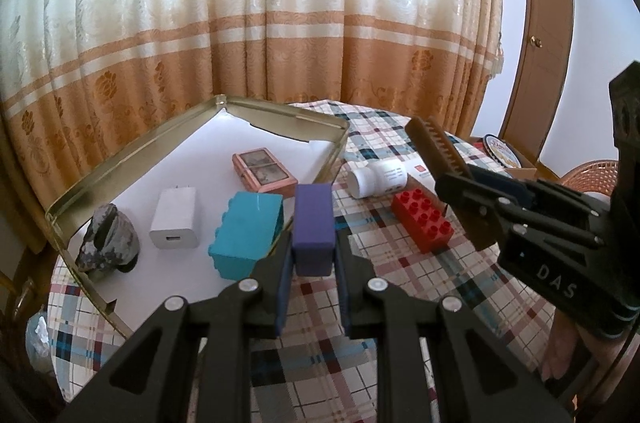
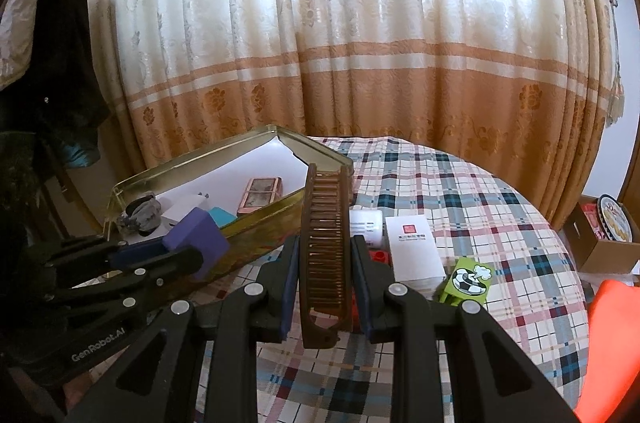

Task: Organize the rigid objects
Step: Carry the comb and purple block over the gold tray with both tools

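A cream curtain [image 1: 248, 3] with orange floral bands hangs across the back, lit bright by daylight behind it. To its right stands a brown wooden door [image 1: 544, 35] against a pale wall [image 1: 596, 31]. A plaid tablecloth [image 2: 480, 191] covers the round table. Dark clothing [image 2: 60, 35] hangs at the far left.

The left gripper [image 1: 313, 265] clamps a purple block [image 1: 312, 228] above the tin tray's [image 1: 132, 151] right edge. Inside the tray lie a teal brick [image 1: 246, 233], white charger [image 1: 175, 218], grey stone [image 1: 107, 239] and pink case [image 1: 264, 175]. The right gripper [image 1: 466, 183] grips a brown comb [image 1: 436, 147] over the red brick [image 1: 422, 221] and white bottle [image 1: 376, 178] on the checked tablecloth [image 1: 400, 279].
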`<move>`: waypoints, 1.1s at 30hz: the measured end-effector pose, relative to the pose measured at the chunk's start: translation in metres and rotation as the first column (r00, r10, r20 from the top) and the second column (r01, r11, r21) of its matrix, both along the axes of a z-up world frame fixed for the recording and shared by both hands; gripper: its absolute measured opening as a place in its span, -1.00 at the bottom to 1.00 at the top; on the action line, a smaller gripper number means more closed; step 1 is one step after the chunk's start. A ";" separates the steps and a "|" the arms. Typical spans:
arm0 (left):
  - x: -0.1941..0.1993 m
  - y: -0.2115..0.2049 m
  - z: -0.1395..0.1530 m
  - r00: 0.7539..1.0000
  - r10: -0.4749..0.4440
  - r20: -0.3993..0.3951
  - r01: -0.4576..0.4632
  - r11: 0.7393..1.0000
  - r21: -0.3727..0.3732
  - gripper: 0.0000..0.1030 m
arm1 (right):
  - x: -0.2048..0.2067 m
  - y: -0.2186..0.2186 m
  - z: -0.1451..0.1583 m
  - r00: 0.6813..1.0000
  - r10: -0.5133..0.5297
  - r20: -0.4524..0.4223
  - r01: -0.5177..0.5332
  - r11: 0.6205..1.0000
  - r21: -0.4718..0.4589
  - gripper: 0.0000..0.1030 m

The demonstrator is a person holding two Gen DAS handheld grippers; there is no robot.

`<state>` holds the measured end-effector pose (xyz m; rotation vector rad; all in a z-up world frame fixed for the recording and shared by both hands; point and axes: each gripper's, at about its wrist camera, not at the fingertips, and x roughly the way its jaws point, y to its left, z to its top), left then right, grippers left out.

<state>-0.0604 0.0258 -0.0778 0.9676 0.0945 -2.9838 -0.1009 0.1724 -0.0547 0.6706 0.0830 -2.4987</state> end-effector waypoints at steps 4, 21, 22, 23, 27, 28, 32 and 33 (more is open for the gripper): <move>0.001 -0.002 0.000 1.000 0.002 -0.003 -0.002 1.000 0.001 -0.65 | 0.004 -0.006 0.001 1.000 0.015 -0.009 -0.015 1.000 0.007 -0.46; 0.010 -0.005 0.005 0.999 0.008 -0.037 -0.008 1.000 -0.018 -0.65 | 0.017 -0.013 0.002 0.999 0.038 -0.015 -0.038 0.999 0.002 -0.46; 0.010 -0.005 0.006 0.999 0.010 -0.040 -0.011 1.000 -0.022 -0.65 | 0.018 -0.013 0.003 0.999 0.038 -0.016 -0.038 0.999 0.002 -0.46; 0.011 -0.005 0.007 0.999 0.013 -0.044 -0.014 1.000 -0.025 -0.65 | 0.018 -0.013 0.003 0.999 0.039 -0.018 -0.039 0.999 0.002 -0.46; 0.013 -0.010 0.008 0.999 0.021 -0.049 -0.022 1.000 -0.016 -0.65 | 0.018 -0.013 0.003 0.999 0.040 -0.022 -0.040 0.999 0.001 -0.46; 0.013 -0.010 0.008 0.999 0.022 -0.049 -0.022 1.000 -0.015 -0.65 | 0.018 -0.013 0.003 0.999 0.039 -0.022 -0.039 0.999 0.000 -0.46; 0.015 -0.011 0.009 0.998 0.024 -0.056 -0.025 1.000 -0.012 -0.65 | 0.019 -0.012 0.004 0.999 0.038 -0.028 -0.038 0.999 -0.005 -0.46; 0.016 -0.011 0.009 0.998 0.024 -0.058 -0.024 1.000 -0.010 -0.65 | 0.019 -0.012 0.004 0.999 0.037 -0.030 -0.037 0.999 -0.006 -0.46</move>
